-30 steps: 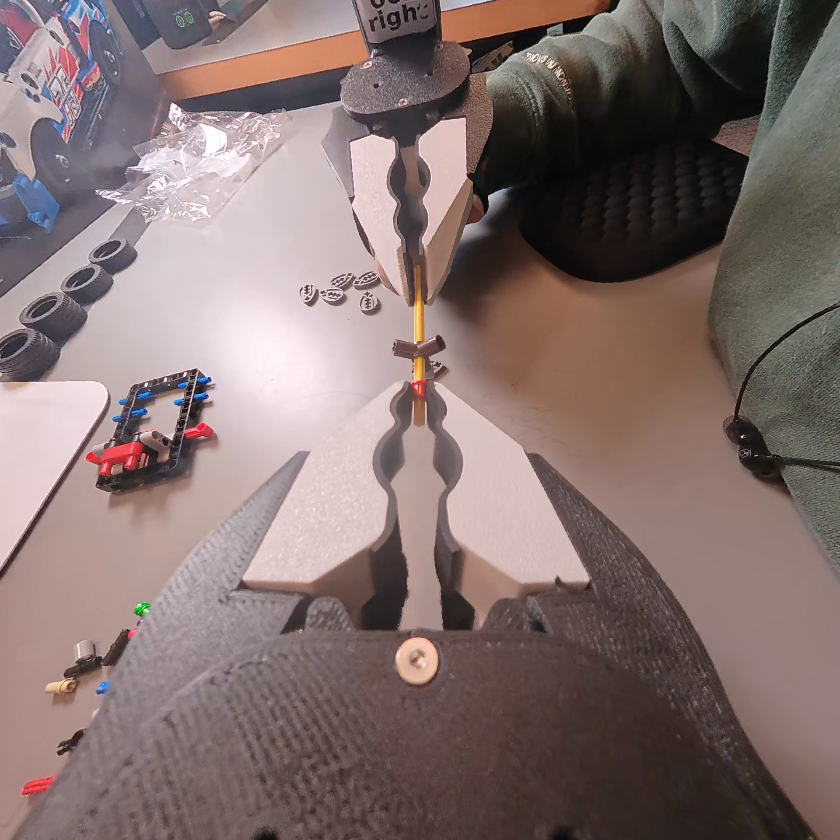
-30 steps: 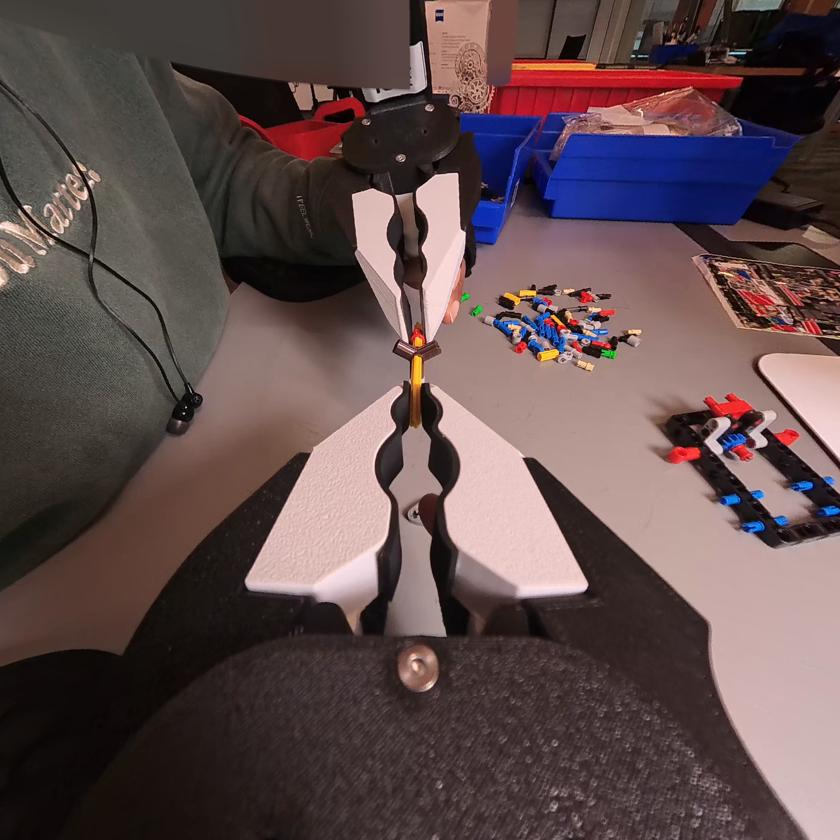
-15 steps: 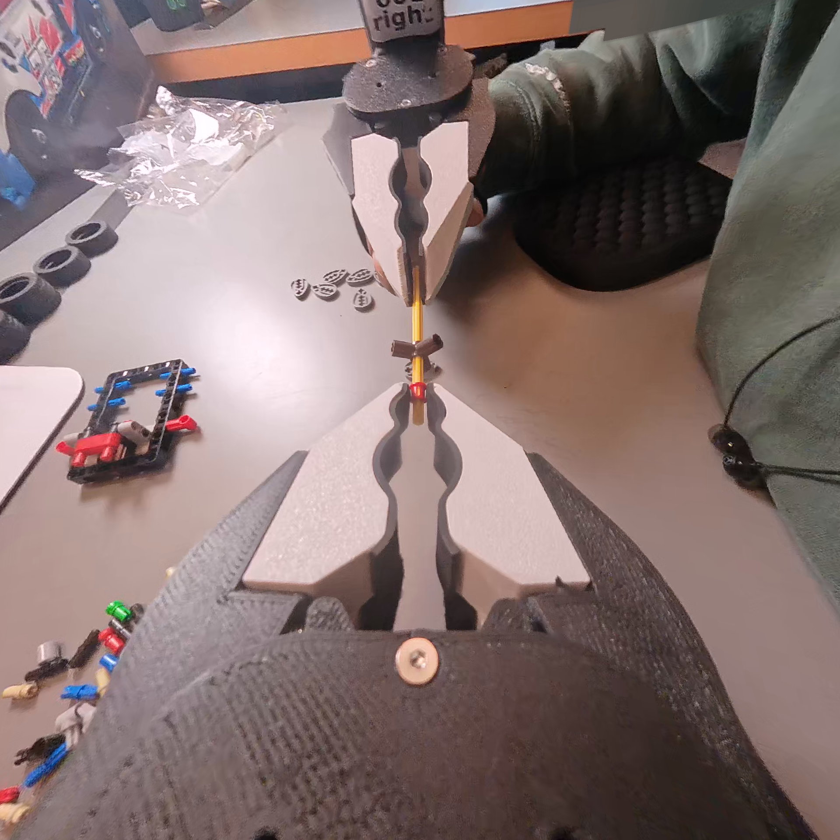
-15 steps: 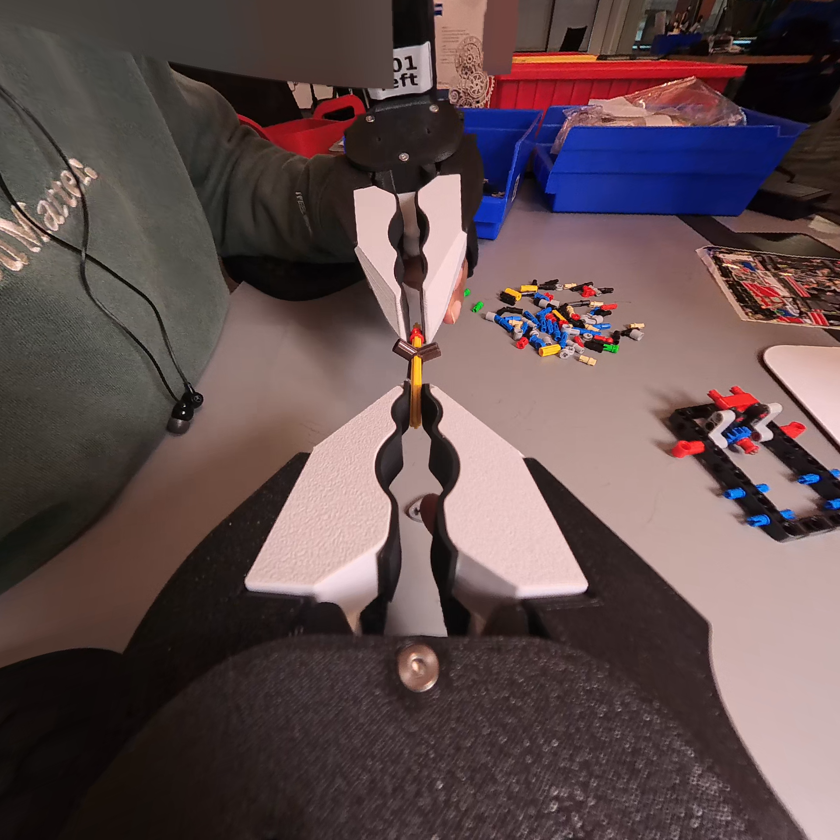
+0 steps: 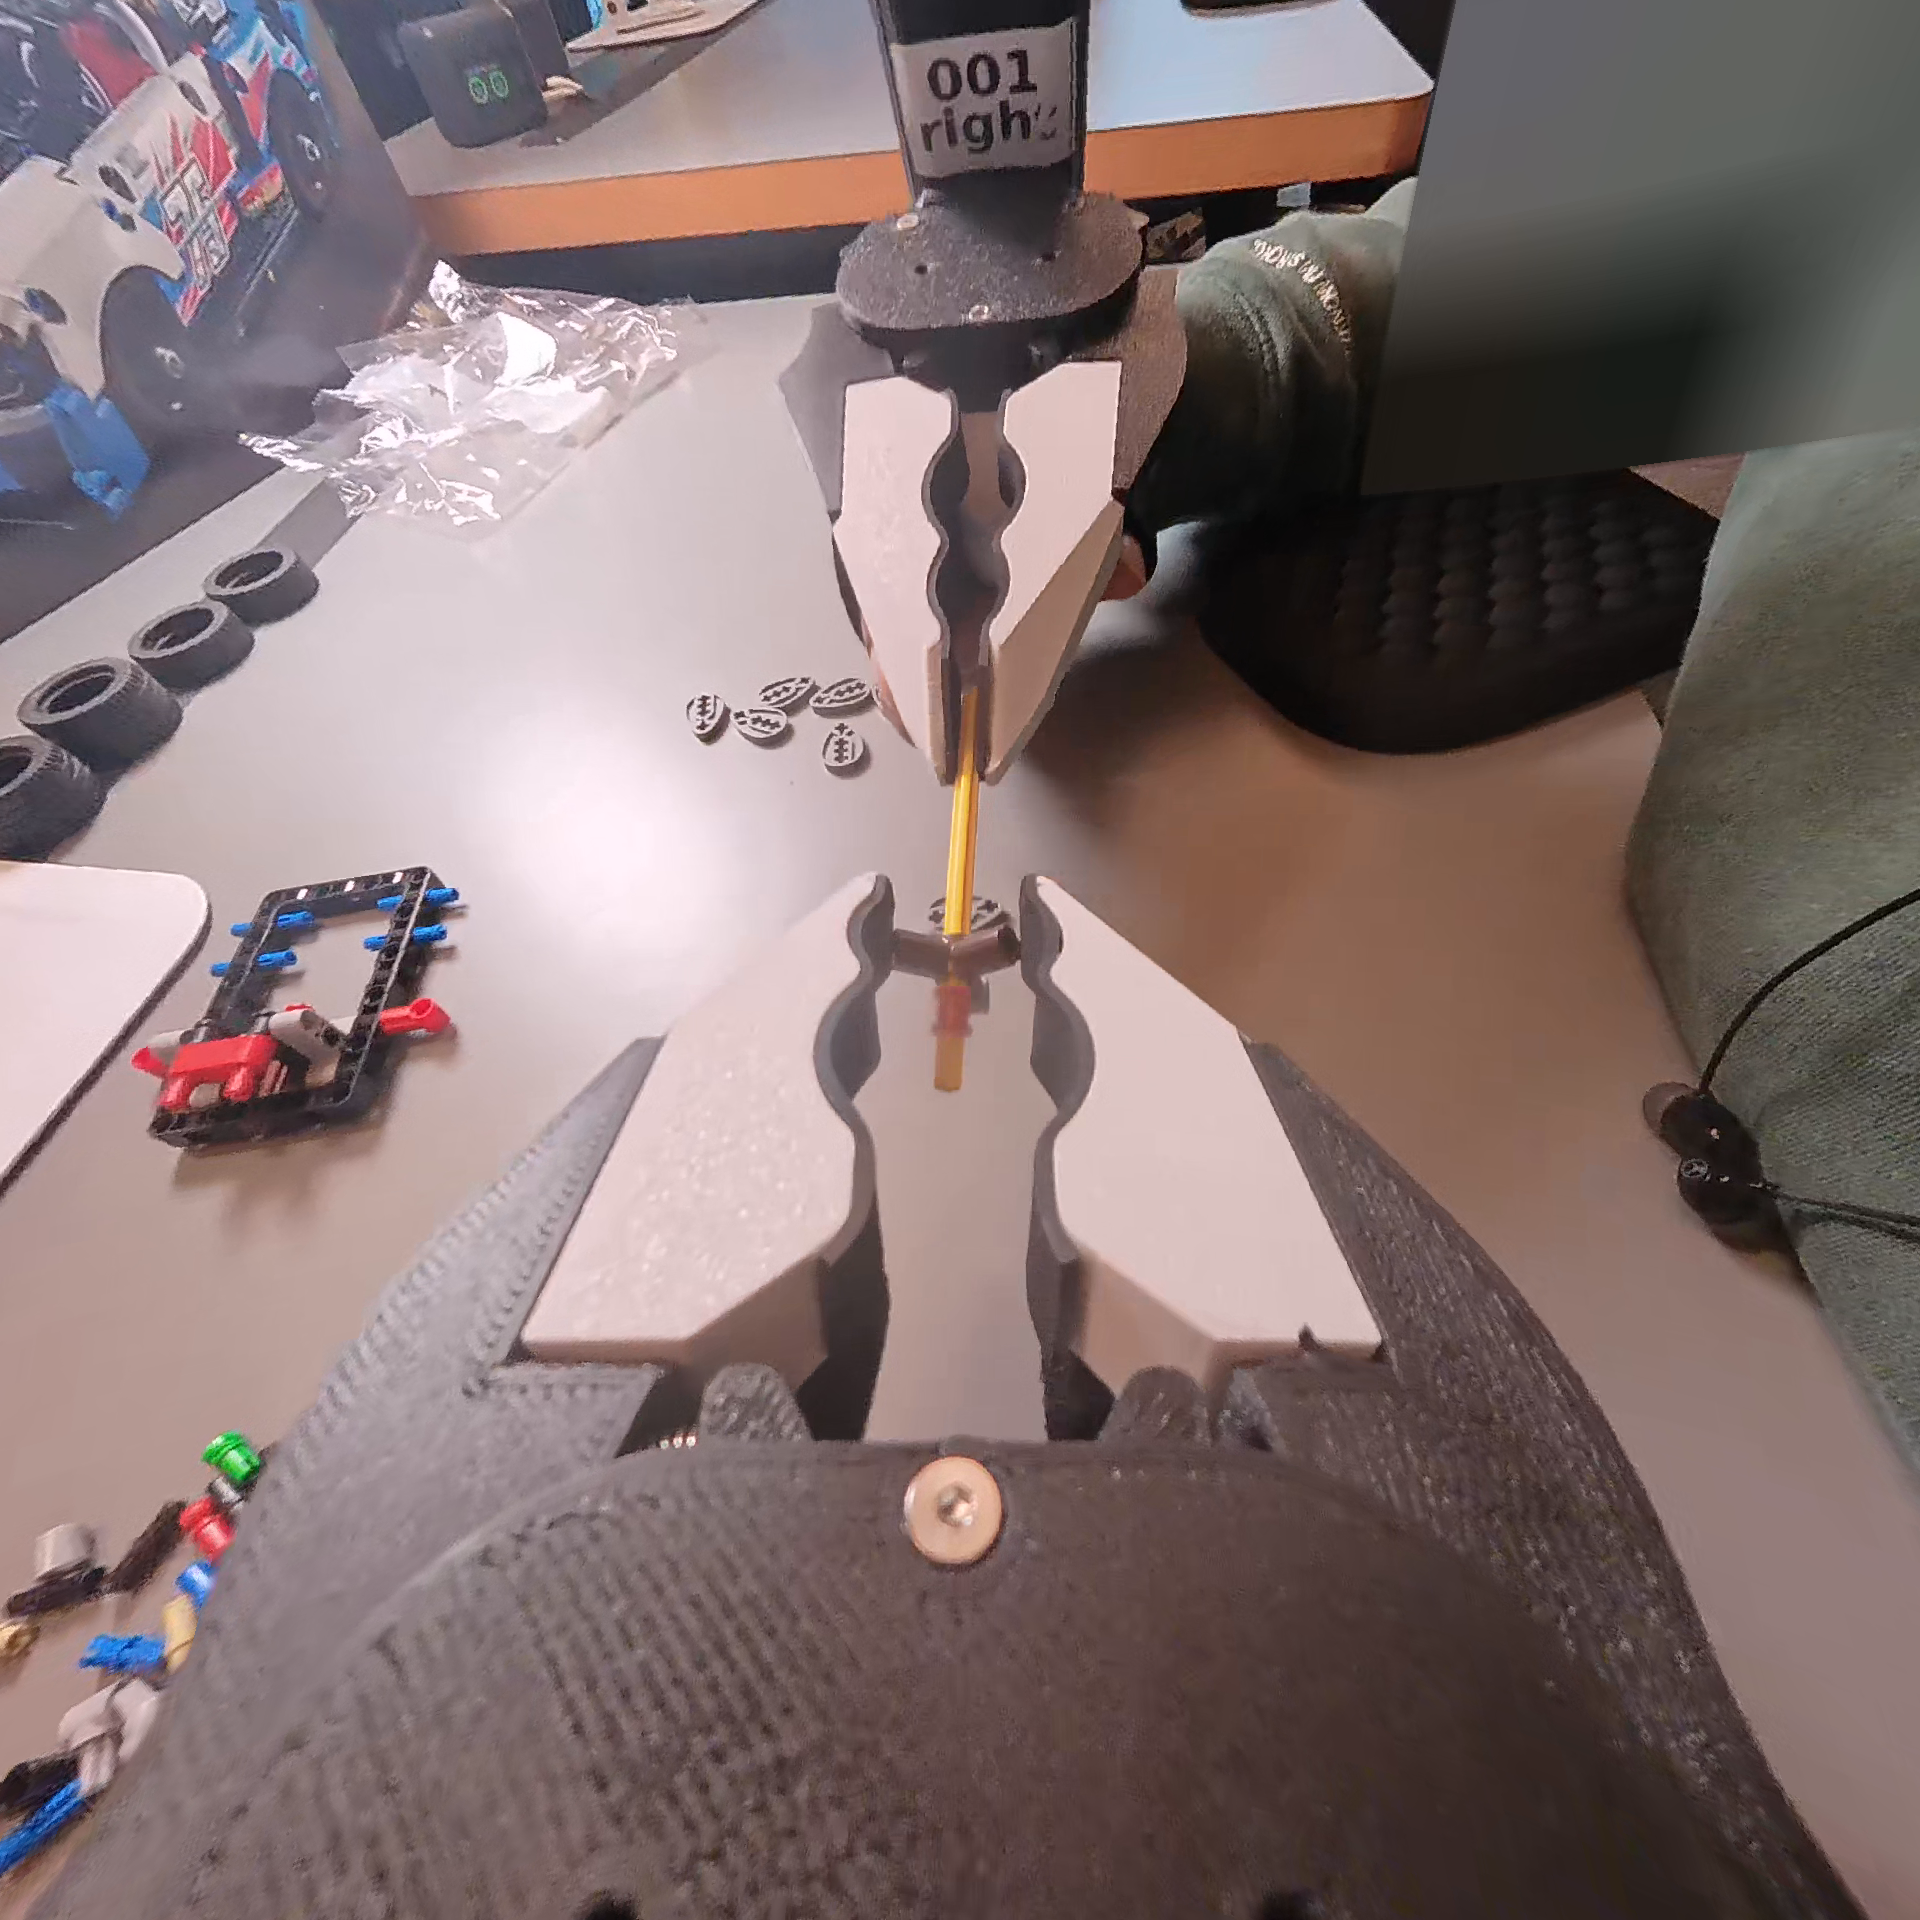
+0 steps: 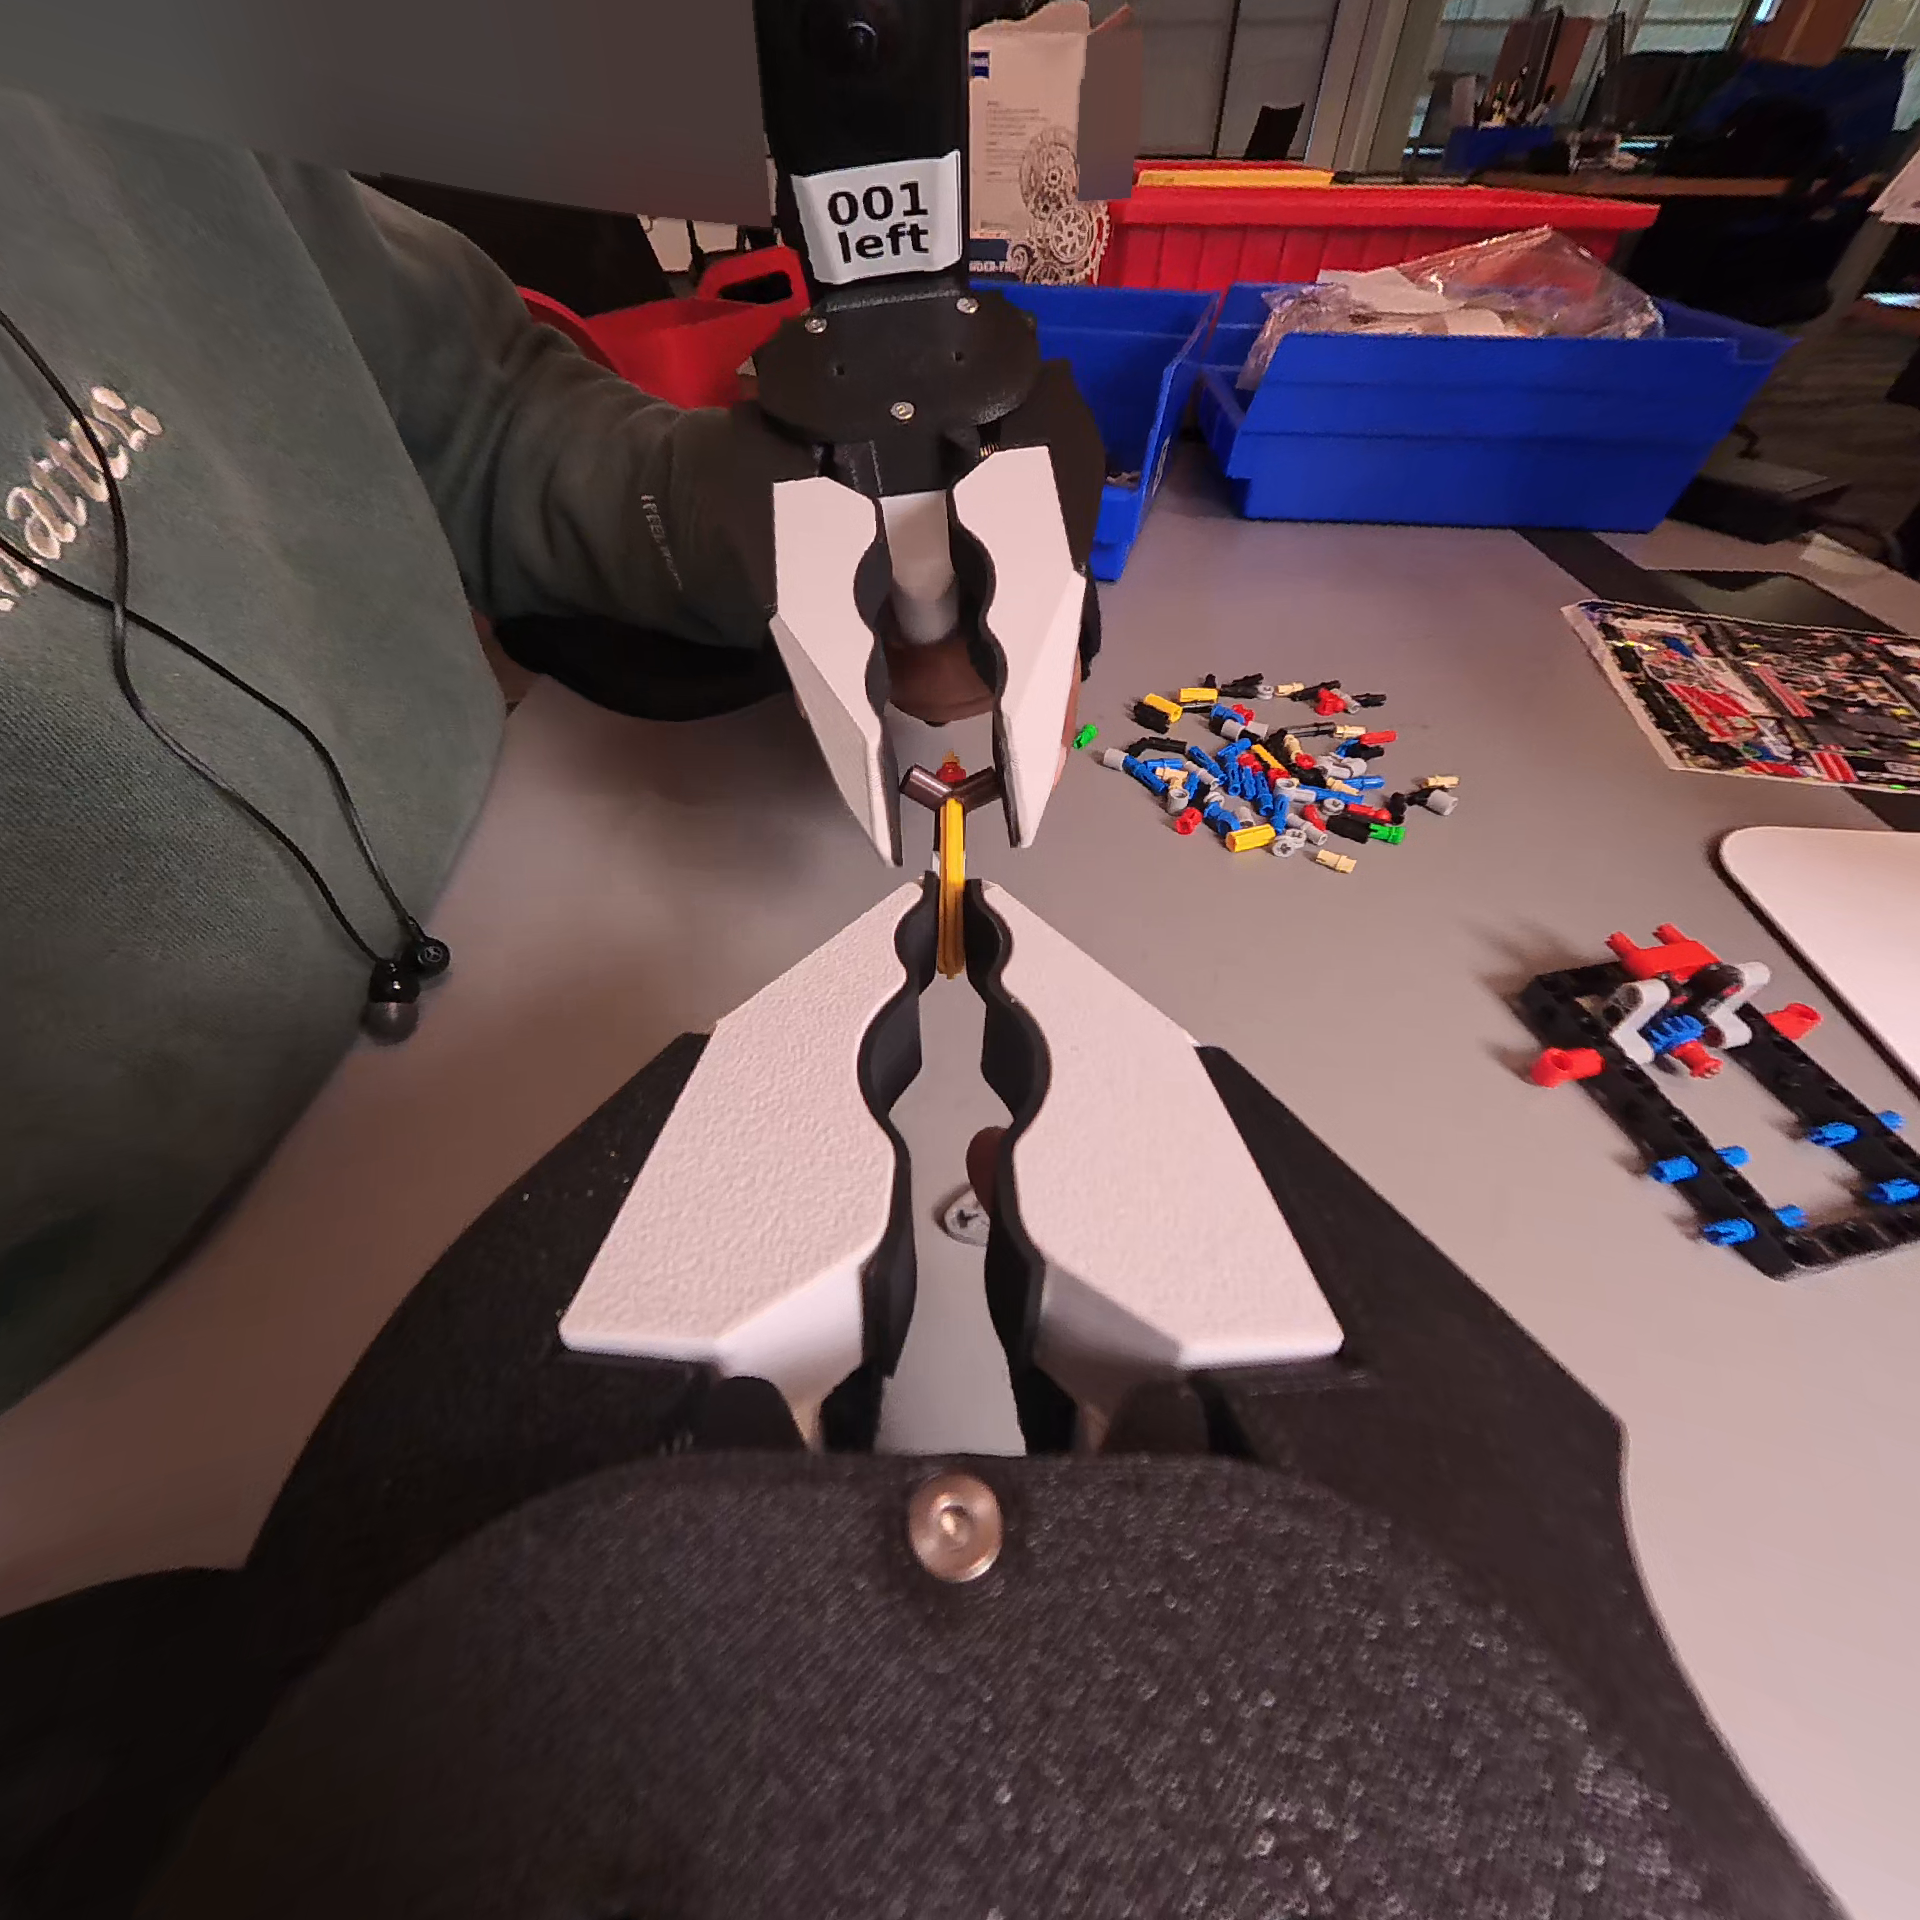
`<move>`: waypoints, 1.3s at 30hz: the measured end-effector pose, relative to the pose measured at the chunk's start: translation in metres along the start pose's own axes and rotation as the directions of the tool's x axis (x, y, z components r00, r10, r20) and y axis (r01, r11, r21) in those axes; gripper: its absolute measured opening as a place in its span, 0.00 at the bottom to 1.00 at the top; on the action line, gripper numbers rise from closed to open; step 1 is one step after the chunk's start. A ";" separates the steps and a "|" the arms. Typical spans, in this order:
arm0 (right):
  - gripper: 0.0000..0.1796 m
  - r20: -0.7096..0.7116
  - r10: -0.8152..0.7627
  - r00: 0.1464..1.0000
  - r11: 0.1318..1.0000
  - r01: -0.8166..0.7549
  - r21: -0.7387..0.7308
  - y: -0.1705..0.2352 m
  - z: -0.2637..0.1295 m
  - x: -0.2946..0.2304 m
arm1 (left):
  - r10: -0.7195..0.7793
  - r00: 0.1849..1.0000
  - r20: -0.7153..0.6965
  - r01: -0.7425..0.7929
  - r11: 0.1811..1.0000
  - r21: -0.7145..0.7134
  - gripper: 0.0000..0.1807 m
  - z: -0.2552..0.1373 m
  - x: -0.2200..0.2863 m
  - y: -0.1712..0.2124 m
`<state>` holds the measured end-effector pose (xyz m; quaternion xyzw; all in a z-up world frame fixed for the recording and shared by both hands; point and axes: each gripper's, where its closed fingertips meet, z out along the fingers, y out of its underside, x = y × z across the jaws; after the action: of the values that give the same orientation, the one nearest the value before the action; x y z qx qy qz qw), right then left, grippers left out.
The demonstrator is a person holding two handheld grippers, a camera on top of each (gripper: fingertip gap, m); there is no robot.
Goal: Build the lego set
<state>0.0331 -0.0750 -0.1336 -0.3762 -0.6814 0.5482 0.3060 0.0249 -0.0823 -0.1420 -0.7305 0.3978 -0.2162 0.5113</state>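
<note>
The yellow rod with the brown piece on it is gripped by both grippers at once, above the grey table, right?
Not quite: only the right gripper grips the yellow rod. The left wrist view shows the left gripper open around the brown piece.

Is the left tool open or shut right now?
Open. The left tool has a clear gap on both sides of the yellow axle, which the right tool grips.

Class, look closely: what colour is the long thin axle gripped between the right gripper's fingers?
Yellow. The axle shows best in the left wrist view, running from the right gripper toward the brown connector.
</note>
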 end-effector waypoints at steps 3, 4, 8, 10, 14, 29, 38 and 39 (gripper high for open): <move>0.01 0.005 -0.006 1.000 1.000 0.006 0.000 -0.002 -0.002 0.000 | 0.022 1.000 0.003 -0.022 1.000 0.001 0.13 -0.004 0.000 0.000; 0.01 0.004 -0.013 1.000 1.000 0.013 -0.010 0.000 -0.001 -0.001 | 0.031 1.000 0.001 -0.031 0.999 -0.008 0.13 -0.004 0.000 0.002; 0.01 -0.005 -0.011 1.000 0.998 0.010 -0.055 0.009 0.000 0.002 | 0.049 0.999 -0.003 -0.049 0.998 -0.047 0.18 -0.002 0.001 0.012; 0.01 -0.018 -0.018 1.000 0.995 0.016 -0.097 0.015 0.000 0.005 | 0.013 1.000 -0.010 -0.014 0.999 -0.037 0.21 -0.005 -0.003 0.012; 0.01 -0.020 -0.055 0.998 0.985 0.052 -0.165 0.023 0.008 0.002 | -0.064 0.997 -0.043 0.063 0.998 -0.014 0.16 -0.004 -0.004 0.005; 0.07 0.001 -0.101 0.995 0.984 0.100 -0.148 0.011 0.005 -0.010 | -0.048 0.995 -0.085 0.040 0.995 -0.096 0.01 0.012 0.013 0.013; 0.01 -0.011 -0.127 0.992 0.980 0.124 -0.153 0.011 0.008 -0.010 | -0.063 0.994 -0.087 0.056 0.995 -0.087 0.02 0.012 0.012 0.015; 0.01 -0.013 -0.127 0.992 0.981 0.124 -0.151 0.011 0.009 -0.009 | -0.065 0.994 -0.084 0.058 0.995 -0.079 0.02 0.012 0.012 0.014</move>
<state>0.0326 -0.0863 -0.1459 -0.3605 -0.7395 0.4709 0.3183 0.0354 -0.0867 -0.1609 -0.7513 0.4050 -0.2479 0.4583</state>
